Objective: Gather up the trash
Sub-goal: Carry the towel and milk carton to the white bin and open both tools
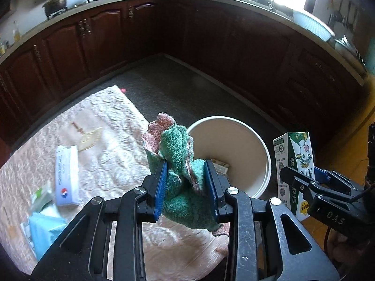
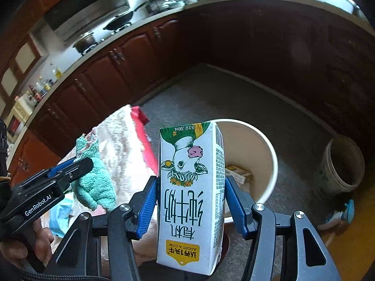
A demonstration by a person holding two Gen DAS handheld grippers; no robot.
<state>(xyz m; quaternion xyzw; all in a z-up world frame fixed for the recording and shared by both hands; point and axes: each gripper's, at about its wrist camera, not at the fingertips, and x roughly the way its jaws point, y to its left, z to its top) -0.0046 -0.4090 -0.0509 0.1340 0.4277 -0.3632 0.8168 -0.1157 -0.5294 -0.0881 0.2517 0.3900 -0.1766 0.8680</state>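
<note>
Left wrist: our left gripper [image 1: 187, 182] clamps the green towel [image 1: 178, 164] beside the white bin [image 1: 262, 145], above the pink quilted worktop [image 1: 105, 121]; right wrist: our right gripper [image 2: 191, 201] grips the upside-down milk carton [image 2: 189, 187] before that bin [image 2: 269, 154].

- The bin [image 1: 234, 140] stands on the floor, just right of the table [image 1: 105, 121].
- A small box [image 2: 239, 173] lies inside the bin.
- The towel [image 1: 180, 164], between the left gripper's [image 1: 187, 182] fingers, hangs over the table's right edge, left of the bin.
- The milk carton [image 2: 192, 187], upside down in the right gripper [image 2: 191, 201], sits before the bin.
- A flat box [image 1: 66, 175] lies on the table, left of the towel.
- A bucket [image 2: 342, 164] stands right of the bin.
</note>
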